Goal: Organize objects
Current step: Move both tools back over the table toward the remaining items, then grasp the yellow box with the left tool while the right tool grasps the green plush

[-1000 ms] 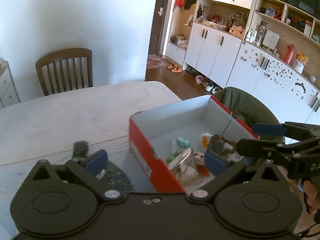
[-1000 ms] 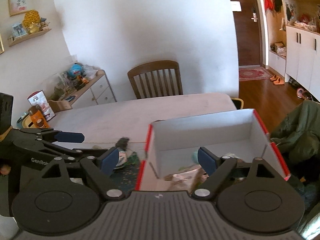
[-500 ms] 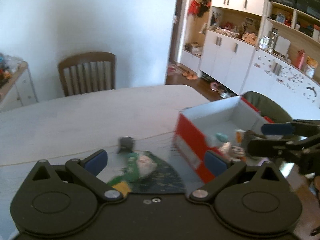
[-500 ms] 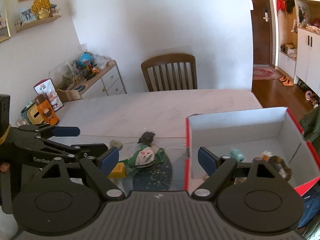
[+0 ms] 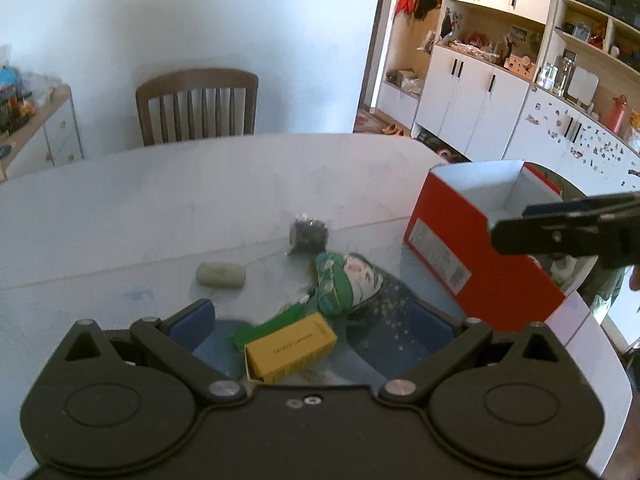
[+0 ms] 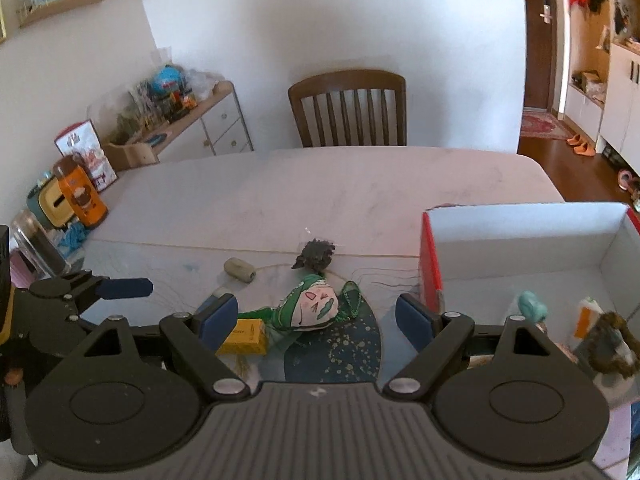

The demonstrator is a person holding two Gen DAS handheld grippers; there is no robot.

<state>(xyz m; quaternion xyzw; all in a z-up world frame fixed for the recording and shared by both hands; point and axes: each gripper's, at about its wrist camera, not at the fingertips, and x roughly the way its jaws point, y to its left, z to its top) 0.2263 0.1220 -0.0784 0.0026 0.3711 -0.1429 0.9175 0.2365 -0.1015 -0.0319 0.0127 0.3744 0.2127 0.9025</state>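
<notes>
A: Judging from the table [image 6: 360, 184], how much is sorted?

B: Partly. Left of the red box [image 6: 430, 264], and well apart from it, lies a pale cylinder [image 6: 239, 270]. Nearer the box sit a yellow carton [image 5: 291, 344], a green-hooded doll [image 6: 316, 306] and a dark spiky thing [image 6: 316, 254]. Those four are still loose. Inside the box several small items already lie, among them a teal piece [image 6: 530, 304].

A: And the claws?

B: Left gripper [image 5: 312, 318] is spread wide, holding nothing, above the carton. Right gripper [image 6: 316, 318] is equally wide and empty, over the doll, just left of the box.
</notes>
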